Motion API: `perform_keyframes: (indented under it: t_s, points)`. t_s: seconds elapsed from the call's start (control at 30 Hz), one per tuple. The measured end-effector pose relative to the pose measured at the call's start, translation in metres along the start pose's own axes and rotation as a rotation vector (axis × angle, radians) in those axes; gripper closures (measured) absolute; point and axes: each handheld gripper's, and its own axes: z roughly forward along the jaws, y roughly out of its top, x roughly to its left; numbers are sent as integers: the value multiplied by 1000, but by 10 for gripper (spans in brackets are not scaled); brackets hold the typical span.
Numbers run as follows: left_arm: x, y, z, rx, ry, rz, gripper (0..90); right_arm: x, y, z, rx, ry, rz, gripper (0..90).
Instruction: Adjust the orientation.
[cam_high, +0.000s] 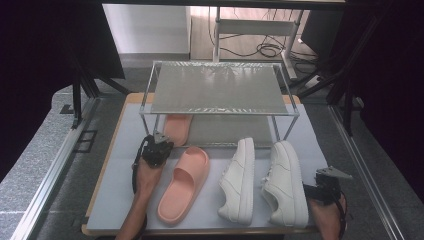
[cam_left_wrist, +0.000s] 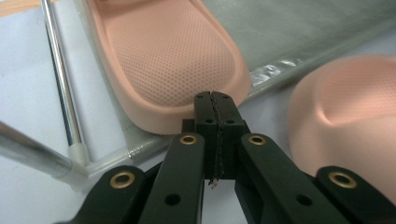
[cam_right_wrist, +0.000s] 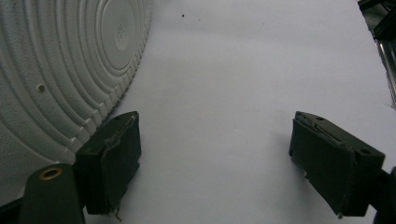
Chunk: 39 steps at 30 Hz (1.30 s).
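A pink slipper (cam_high: 177, 127) (cam_left_wrist: 173, 56) lies on the lower shelf of the metal rack (cam_high: 220, 87). My left gripper (cam_high: 161, 138) (cam_left_wrist: 212, 99) is shut with nothing between its jaws, its tips right at that slipper's near rim. The second pink slipper (cam_high: 185, 182) (cam_left_wrist: 345, 107) lies on the white mat just to its right. Two white sneakers (cam_high: 239, 180) (cam_high: 286, 182) lie right of that one. My right gripper (cam_high: 322, 176) (cam_right_wrist: 217, 135) stands open over bare mat beside the right sneaker, whose ribbed sole (cam_right_wrist: 60, 70) faces it.
The rack's top shelf spans the back of the table, and a thin leg (cam_left_wrist: 63, 93) stands left of the shelved slipper. The white mat (cam_high: 125, 170) covers the tabletop. Dark frame posts flank both sides.
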Motion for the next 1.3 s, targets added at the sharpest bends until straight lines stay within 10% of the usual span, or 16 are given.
perform_keyframes:
  t_s: [0.63,1.3]
  points:
    - [4,4,11,-1,7,-11,885,0,0,0,0,0,0,170]
    - [11,-15,-50,-1,-91,-38,786,0,0,0,0,0,0,170]
